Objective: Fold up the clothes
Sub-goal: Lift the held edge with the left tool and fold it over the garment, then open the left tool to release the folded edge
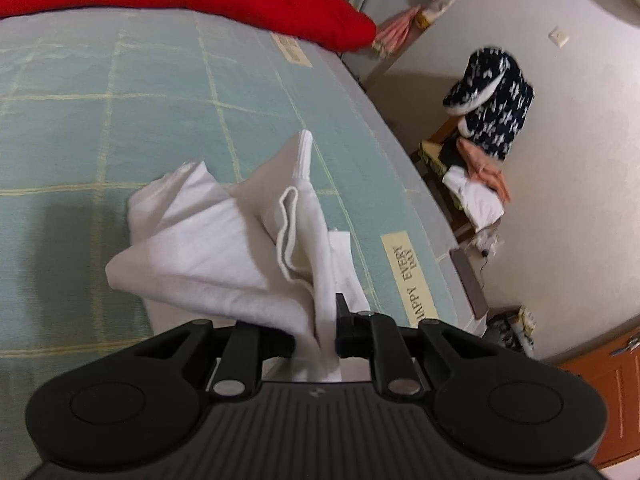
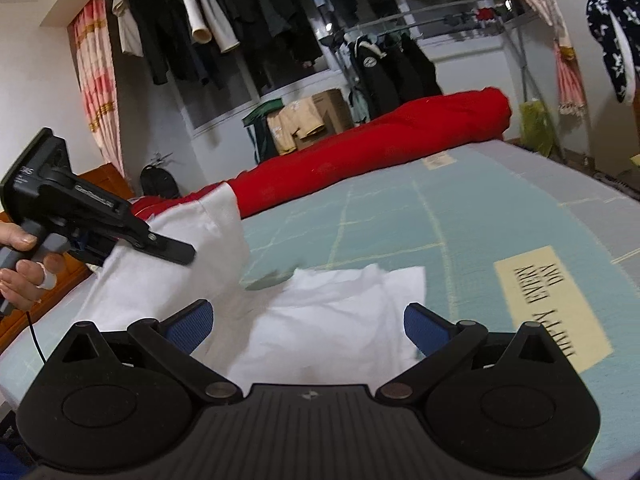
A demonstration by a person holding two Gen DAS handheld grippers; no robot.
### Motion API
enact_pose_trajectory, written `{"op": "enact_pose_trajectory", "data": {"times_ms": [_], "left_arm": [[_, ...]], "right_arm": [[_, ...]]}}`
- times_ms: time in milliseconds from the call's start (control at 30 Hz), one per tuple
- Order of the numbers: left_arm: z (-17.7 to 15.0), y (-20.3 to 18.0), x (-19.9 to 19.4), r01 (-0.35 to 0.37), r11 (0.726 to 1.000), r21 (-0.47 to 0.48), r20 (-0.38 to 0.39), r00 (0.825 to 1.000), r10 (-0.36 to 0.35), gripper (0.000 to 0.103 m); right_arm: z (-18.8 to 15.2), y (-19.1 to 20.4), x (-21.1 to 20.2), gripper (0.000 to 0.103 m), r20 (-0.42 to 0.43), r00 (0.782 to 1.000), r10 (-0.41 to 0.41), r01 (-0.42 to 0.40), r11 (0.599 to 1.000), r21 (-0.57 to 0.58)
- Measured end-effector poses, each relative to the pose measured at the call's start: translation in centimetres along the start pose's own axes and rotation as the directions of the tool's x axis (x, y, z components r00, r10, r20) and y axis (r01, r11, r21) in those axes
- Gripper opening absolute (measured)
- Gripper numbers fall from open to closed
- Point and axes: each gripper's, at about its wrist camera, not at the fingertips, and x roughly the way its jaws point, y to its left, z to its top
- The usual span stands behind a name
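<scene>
Spreading across the scene is the bed, its pale green checked cover taking most of both views, with a red bolster along the far side. On it lies the white garment, and that's the one to watch: part of it rests flat on the cover right in front of the right gripper, the rest rises in a sheet up and to the left, toward the left gripper.

That left gripper has its jaws closed tight on a bunched edge of the cloth; from its own camera the fabric hangs away forward in loose folds. In the right-wrist view a hand holds it raised above the bed.

The right gripper stands wide open, blue pads well apart, holding nothing, with the flat portion of the garment lying just ahead and between them.

So the cloth's long run goes from low right to high left, and the free flat end is nearer the right gripper. My guess: that hand takes the loose end.
</scene>
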Motion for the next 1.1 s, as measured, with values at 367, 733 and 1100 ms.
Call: {"op": "enact_pose_trajectory", "data": {"times_ms": [367,733,1100], "left_arm": [[0.1,-3.3,6.0,-0.049,0.998,0.039,-0.094,0.994,0.052,0.014],[-0.3,-4.4,10.2,-0.122,0.991,0.057,-0.156,0.979,0.129,0.014],[-0.1,-4.5,12.5,-0.153,0.987,0.048,-0.189,0.969,0.159,0.016]], "right_arm": [[1.3,-2.0,-4.1,0.103,0.104,0.992,-0.069,0.071,0.997,-0.014],[0.9,-3.5,-4.1,0.103,0.102,0.99,-0.1,0.1,0.995,0.005],[0.1,-4.4,-4.1,0.103,0.089,0.989,-0.121,0.12,0.993,0.022]]}}
